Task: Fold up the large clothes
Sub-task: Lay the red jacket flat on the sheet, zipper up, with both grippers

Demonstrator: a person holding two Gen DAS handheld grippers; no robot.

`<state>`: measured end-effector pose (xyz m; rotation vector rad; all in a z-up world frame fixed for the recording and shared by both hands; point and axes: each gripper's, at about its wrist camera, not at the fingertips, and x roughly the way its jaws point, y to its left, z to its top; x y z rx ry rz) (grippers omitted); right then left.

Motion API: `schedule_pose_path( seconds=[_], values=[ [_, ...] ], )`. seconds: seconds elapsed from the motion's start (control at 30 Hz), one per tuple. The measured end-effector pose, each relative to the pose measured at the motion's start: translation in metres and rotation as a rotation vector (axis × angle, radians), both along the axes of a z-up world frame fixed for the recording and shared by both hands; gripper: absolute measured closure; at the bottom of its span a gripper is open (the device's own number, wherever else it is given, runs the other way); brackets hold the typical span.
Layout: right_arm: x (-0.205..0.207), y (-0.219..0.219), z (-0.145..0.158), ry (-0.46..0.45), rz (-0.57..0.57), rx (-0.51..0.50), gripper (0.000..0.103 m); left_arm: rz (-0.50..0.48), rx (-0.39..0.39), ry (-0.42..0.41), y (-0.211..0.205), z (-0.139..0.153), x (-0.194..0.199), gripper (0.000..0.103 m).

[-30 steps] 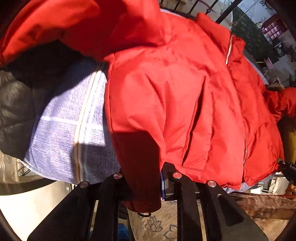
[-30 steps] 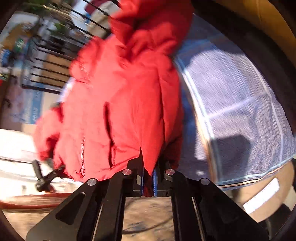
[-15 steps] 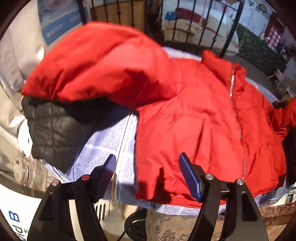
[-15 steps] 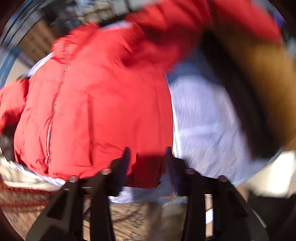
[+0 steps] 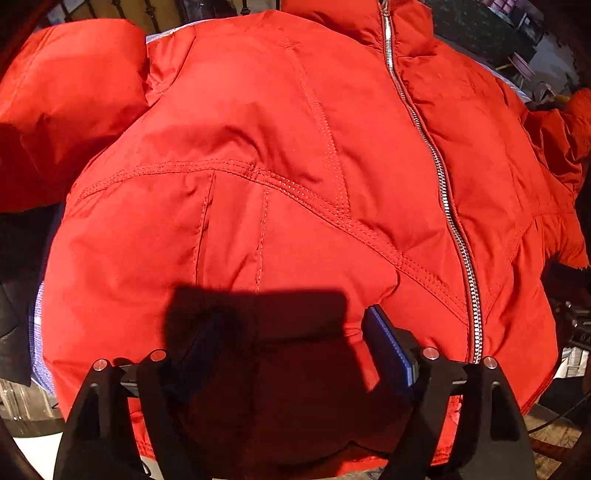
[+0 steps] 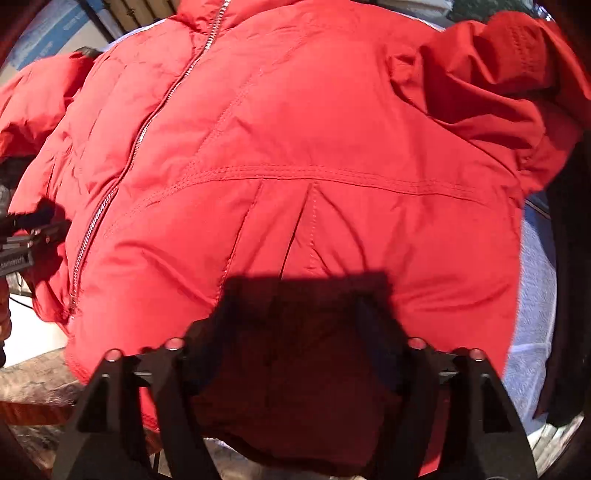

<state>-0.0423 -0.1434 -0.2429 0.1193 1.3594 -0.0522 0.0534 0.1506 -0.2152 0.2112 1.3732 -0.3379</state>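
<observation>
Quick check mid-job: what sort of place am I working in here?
Probably a lived-in home, maybe near a balcony: the red jacket lies on a checked blue cloth, with dark railing bars behind and a patterned rug below.

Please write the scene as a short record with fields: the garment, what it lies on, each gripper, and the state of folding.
garment: puffy red zip-front jacket, front side up, silver zipper closed
surface: pale blue woven cloth under the jacket
left gripper: fingers open, over the jacket near its hem, holding nothing
right gripper: fingers open, over the hem area on the other side of the zipper, holding nothing
sleeves: both spread out to the sides
folding: body lies spread flat, no fold visible yet
</observation>
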Motion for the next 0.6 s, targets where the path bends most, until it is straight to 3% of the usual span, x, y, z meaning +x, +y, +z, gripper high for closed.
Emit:
schedule_pose_path(
  seconds=[0.1, 0.2, 0.3, 0.43, 0.6],
  values=[
    [0.006, 0.001, -0.002, 0.038, -0.034, -0.014, 0.026, -0.018, 0.002, 0.044, -0.006, -0.005, 0.005, 0.006],
    [0.019, -0.010, 0.008, 0.048, -0.082, 0.042, 0.027, -0.012, 0.062, 0.038, -0.014, -0.002, 0.006, 0.006],
    [0.010, -0.039, 0.051, -0.108, -0.198, 0.103, 0.029, 0.051, 0.026, 0.015, -0.010, 0.021, 0.001, 0.007],
    [-0.019, -0.108, 0.131, -0.359, -0.298, 0.001, 0.029, 0.024, -0.017, -0.091, -0.012, 0.063, -0.007, 0.007],
    [-0.062, -0.224, 0.181, -0.458, -0.505, -0.165, 0.028, 0.024, -0.069, -0.165, -0.025, 0.100, -0.014, 0.007]
  ],
)
